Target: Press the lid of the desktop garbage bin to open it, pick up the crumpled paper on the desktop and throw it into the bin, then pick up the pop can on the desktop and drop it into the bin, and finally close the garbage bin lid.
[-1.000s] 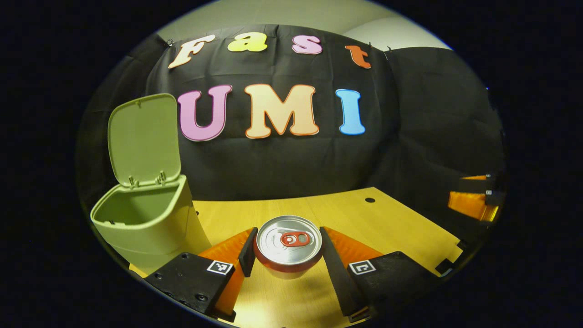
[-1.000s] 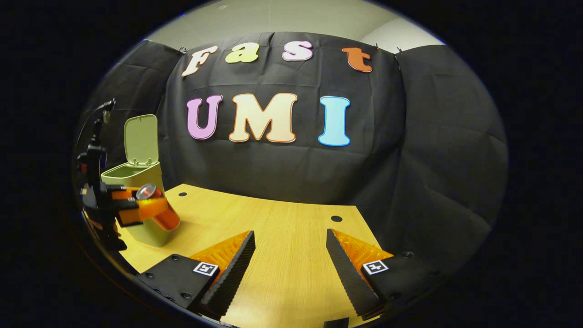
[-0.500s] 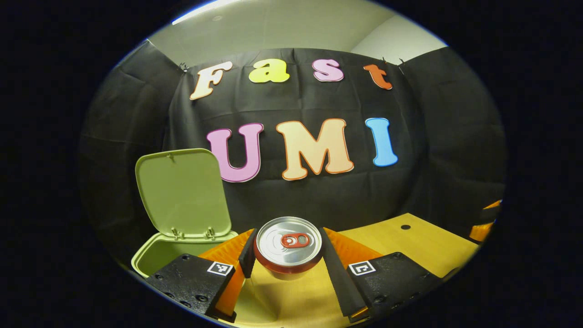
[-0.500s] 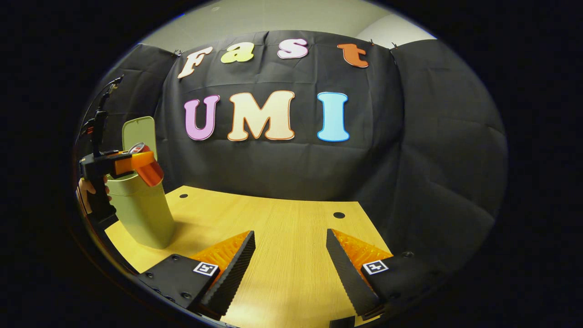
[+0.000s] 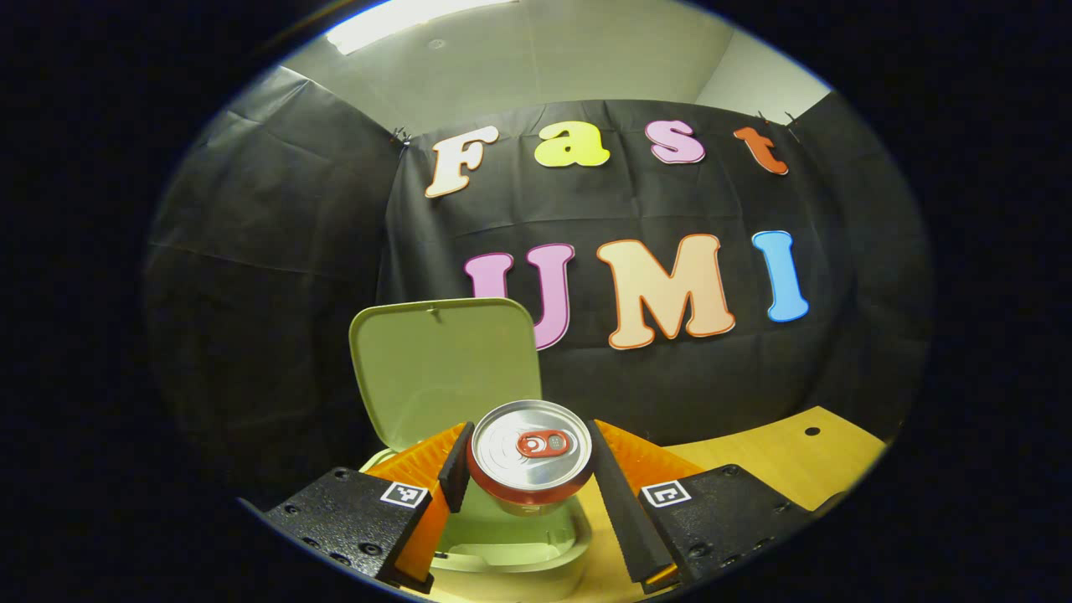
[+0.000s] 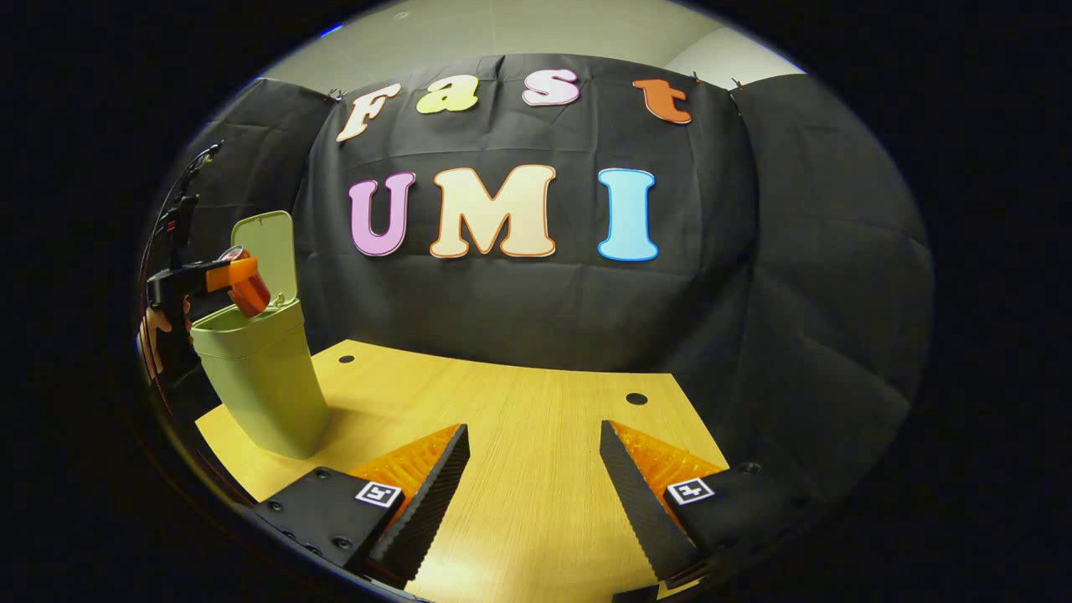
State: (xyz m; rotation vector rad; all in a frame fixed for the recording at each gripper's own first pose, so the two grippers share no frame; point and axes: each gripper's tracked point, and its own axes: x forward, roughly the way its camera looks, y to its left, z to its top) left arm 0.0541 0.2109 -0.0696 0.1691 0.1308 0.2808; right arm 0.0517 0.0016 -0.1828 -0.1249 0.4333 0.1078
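Black cloth is hanging behind a pale wooden worktop [image 6: 519, 435]. From the right gripper view, the green bin [image 6: 264, 377] is standing whole at 9 o'clock near the worktop's left edge, its lid [image 6: 270, 251] raised upright; the left gripper view is showing its open mouth [image 5: 511, 544] from above at 6 o'clock. The left tool [image 5: 529, 469] is clamping the pop can [image 5: 529, 448] on both sides, holding it just above the bin's opening. The can is showing a silver top with a red tab and a red body; in the right gripper view it [image 6: 248, 289] is tilting over the rim. The right tool [image 6: 534, 494] is hanging wide apart, gripping nothing, over bare worktop. Compared with half a second ago, the can is sitting over the opening rather than beside the bin.
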